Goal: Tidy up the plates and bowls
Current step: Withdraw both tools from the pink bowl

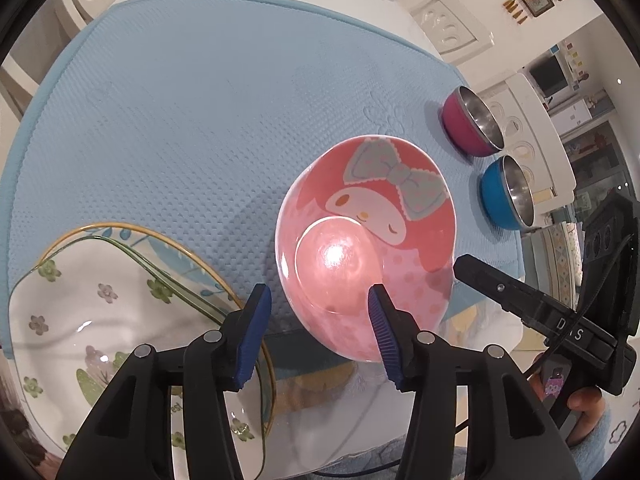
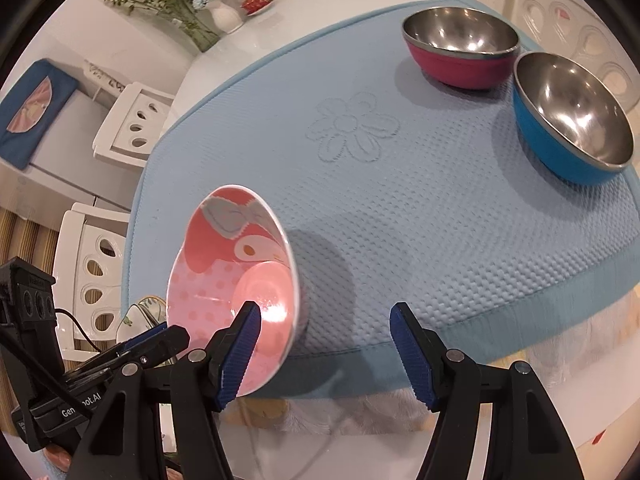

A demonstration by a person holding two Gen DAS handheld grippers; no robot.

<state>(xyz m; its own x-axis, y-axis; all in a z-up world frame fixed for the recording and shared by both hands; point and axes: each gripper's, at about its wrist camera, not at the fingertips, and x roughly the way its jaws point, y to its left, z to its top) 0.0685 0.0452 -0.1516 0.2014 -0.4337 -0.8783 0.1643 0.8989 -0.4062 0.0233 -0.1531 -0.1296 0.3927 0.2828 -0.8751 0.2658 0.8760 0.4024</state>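
Observation:
A pink cartoon plate (image 1: 366,246) stands tilted on its edge at the near edge of the blue mat (image 1: 180,120); it also shows in the right wrist view (image 2: 236,276). My left gripper (image 1: 318,316) is open, its right finger in front of the plate's lower rim. My right gripper (image 2: 326,332) is open, its left finger beside the plate; whether anything grips the plate I cannot tell. A white floral dish (image 1: 80,312) lies at lower left on another plate. A magenta steel bowl (image 2: 460,50) and a blue steel bowl (image 2: 568,120) stand on the mat's far right.
White chairs (image 2: 128,124) stand around the white table. A flower vase (image 2: 224,16) and a small red dish (image 2: 256,2) stand at the far side. The mat's front edge (image 2: 480,332) hangs near the table's edge.

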